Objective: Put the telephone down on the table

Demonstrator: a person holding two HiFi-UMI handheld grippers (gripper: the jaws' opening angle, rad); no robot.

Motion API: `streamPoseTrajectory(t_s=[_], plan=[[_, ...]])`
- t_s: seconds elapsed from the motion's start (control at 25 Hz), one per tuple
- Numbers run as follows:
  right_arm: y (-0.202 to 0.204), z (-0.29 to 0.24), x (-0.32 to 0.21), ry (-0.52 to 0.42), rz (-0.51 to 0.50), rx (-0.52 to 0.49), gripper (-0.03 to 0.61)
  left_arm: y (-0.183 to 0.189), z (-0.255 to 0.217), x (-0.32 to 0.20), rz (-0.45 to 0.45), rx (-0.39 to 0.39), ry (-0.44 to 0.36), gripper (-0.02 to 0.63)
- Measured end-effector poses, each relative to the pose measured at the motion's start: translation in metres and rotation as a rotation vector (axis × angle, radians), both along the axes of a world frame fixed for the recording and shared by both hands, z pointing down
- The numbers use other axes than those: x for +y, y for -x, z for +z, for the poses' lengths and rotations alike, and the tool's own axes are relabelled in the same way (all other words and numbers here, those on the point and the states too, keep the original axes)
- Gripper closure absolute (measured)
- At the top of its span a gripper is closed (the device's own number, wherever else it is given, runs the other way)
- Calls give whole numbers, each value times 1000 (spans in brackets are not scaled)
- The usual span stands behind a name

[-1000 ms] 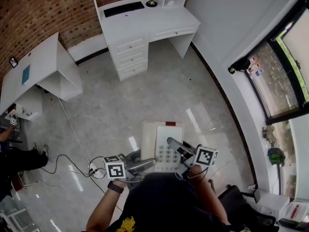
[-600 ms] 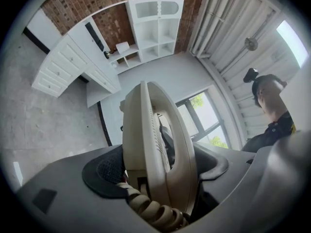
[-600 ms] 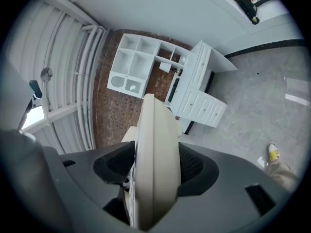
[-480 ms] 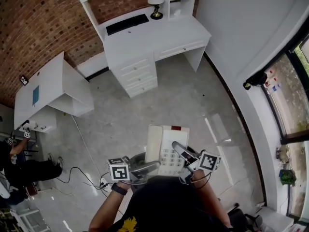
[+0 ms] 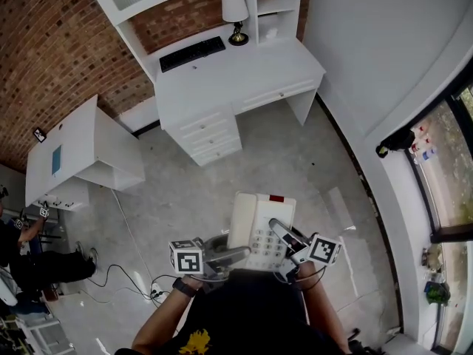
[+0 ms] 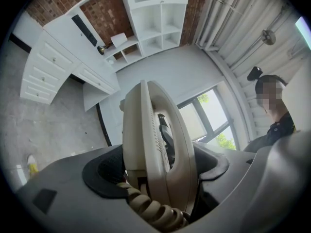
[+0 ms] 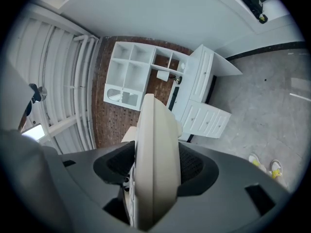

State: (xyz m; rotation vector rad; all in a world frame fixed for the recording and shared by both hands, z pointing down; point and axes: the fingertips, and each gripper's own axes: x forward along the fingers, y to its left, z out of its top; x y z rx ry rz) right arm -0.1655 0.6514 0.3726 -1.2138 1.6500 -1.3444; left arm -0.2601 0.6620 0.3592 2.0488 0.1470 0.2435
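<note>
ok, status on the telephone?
Left hand-held gripper, right hand-held gripper: both shut on telephone. Telephone held above floor, white desk ahead. No obstacle seen between.

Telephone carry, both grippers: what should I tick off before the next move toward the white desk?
1. Left gripper clamped on telephone: ok.
2. Right gripper clamped on its other side: ok.
3. Telephone above white desk: not ok, it hangs over the floor.
4. Bare desktop beside keyboard: ok.
5. Coiled cord free of the left jaws: cannot tell.
</note>
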Motion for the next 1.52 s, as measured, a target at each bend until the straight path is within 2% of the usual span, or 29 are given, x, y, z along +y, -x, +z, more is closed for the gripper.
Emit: streamPoseTrajectory(t_s=[0.28,0.52,0.72,0.8,1.2,1.32,1.52], plan=[[-30,6,-47,4,-11,43,333,-29,8,-46,-12,25,0,206],[-51,17,-105,-9,21,73,336,-50,26,-108,9,84,-15,206],[-82,15,-186,29,-12,96,337,-82,25,-185,-24,105,11,206],[-96,3,-223,31,-42,144,337,-95,15,-220,-41,125,13,206],[-151,-32,-453,42,-122,228,337,-151,-11,-441,-92,209,34,207],[-167,-39,-501,56,-122,237,337,-167,-21,-490,-97,212,23,206],[-176,-55,-562,14,-117,229,336,-179,-33,-549,-82,206,-7,206]])
